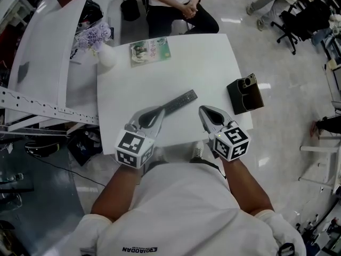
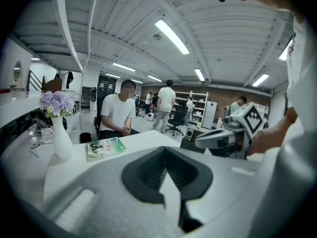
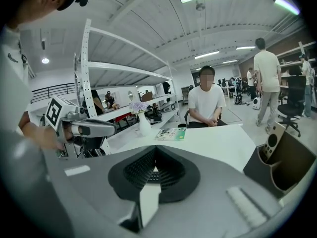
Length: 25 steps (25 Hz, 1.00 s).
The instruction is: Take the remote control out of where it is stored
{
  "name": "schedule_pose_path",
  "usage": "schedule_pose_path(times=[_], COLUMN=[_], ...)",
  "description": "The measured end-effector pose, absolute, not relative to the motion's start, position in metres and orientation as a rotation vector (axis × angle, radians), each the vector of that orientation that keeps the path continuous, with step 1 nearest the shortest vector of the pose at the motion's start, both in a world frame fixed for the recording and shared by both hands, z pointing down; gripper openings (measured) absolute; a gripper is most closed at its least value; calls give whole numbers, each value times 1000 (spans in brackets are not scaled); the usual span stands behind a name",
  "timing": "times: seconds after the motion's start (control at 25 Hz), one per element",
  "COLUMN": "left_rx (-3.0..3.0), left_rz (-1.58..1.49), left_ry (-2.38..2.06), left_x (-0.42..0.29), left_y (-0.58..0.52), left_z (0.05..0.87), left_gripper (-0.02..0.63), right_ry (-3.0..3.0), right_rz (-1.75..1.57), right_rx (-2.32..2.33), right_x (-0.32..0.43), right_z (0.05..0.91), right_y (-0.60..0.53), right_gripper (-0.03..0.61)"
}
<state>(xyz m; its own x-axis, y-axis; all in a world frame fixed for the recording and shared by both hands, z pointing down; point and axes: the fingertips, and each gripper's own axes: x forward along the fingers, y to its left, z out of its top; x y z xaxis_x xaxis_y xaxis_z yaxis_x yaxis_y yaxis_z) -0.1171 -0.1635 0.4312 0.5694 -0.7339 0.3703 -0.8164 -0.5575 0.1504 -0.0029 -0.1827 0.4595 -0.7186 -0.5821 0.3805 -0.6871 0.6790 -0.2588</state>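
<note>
Head view: a white table [image 1: 213, 63] is seen from above. A vase [image 1: 106, 56] with purple flowers is stood at its 10 o'clock corner, and a booklet [image 1: 150, 51] is laid flat at 11 o'clock. A person [image 1: 178, 7] is seated beyond the 12 o'clock edge.

The left gripper [image 1: 159, 111] is held at 7 o'clock over the near edge and pointed toward 1 o'clock. In the left gripper view its jaws are seen brought together at the tips. Only white tabletop shows through the gap behind them, and nothing is seen gripped.

The remote [image 1: 180, 101] is laid flat on the bare tabletop near the centre, slanted from 7 toward 2 o'clock. Its near end is placed right at the left gripper's tips. Whether it is touched cannot be told.

The right gripper [image 1: 204, 110] is held at 5 o'clock, just beside the remote and apart from it, and pointed toward 11 o'clock. In the right gripper view its jaws are likewise seen closed at the tips, with nothing held between them.

A dark holder [image 1: 250, 101] is stood at the table's 3 o'clock edge, well apart from the remote. A pale item with a round face is kept in it.
</note>
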Motion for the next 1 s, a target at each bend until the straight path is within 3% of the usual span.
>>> schedule_pose_path(times=[0.64, 1.0], left_rx=[2505, 2572], left_rz=[418, 490], left_ry=[-1238, -1189], left_x=[-97, -62], left_y=[-169, -179], left_z=[439, 441], left_gripper=[2, 2], right_ry=[-2610, -2558], right_rz=[560, 511], right_rx=[1021, 1135], right_x=[10, 57], right_z=[461, 459], right_y=[-187, -208], right_gripper=[6, 6])
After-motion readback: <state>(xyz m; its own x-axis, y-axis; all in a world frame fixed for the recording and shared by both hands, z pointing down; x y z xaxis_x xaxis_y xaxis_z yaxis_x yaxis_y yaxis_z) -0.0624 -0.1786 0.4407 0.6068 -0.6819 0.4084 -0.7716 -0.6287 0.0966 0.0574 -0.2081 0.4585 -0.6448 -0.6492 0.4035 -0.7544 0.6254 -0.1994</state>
